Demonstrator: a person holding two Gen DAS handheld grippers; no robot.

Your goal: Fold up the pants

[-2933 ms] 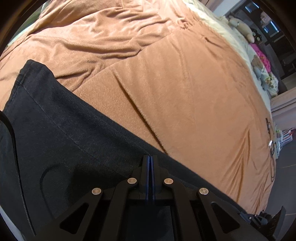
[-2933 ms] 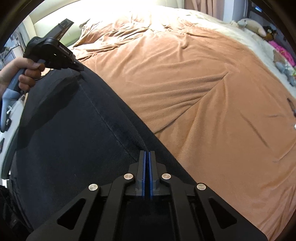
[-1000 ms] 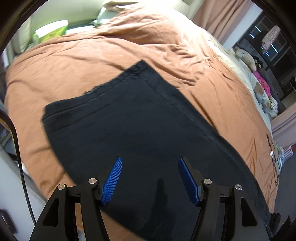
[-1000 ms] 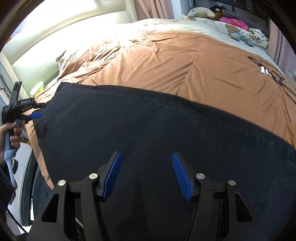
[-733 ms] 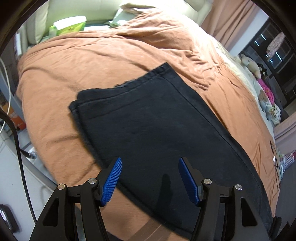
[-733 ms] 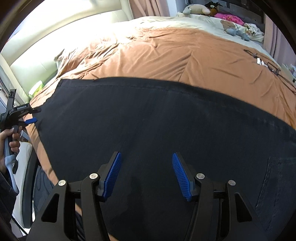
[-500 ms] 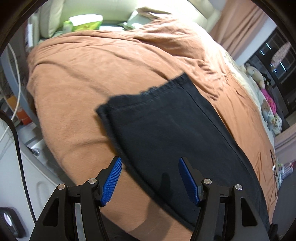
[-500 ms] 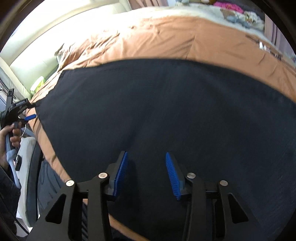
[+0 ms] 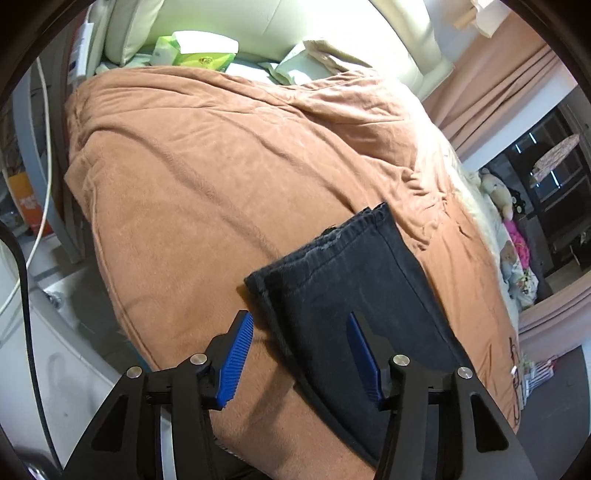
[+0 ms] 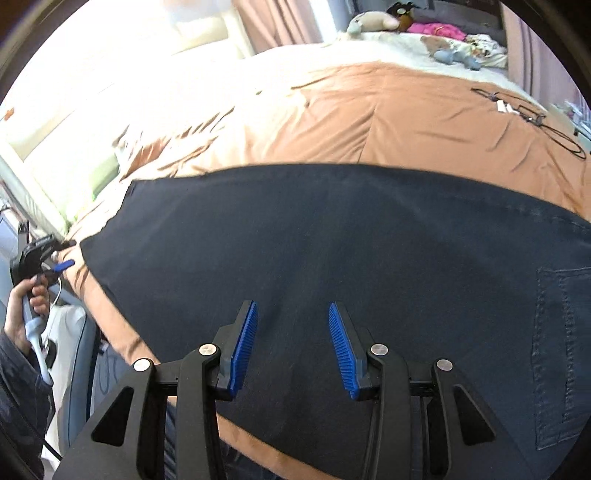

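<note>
The dark pants [image 9: 354, 295] lie flat on the bed, on top of a big brown blanket [image 9: 221, 177]. In the left wrist view they run from the middle of the frame down to the lower right, with the leg ends near the middle, one layer on top of the other. In the right wrist view the pants [image 10: 332, 258] fill the whole middle of the frame, and a back pocket [image 10: 561, 350] shows at the right edge.

The left gripper [image 9: 301, 354] hangs at the bottom of its frame, over the near edge of the pants. Its blue fingers [image 9: 236, 362] are apart and closing – they pinch nothing.

The right gripper [image 10: 291, 343] hangs over the pants too. Its fingers [image 10: 243, 343] are apart, and no cloth is caught between them.

At the left edge of the right wrist view a hand [image 10: 26, 306] holds the handle of the other gripper – its tip is near the corner of the pants.

Soft toys [image 10: 373, 20] sit on the far side of the bed, in the upper right of the frame
</note>
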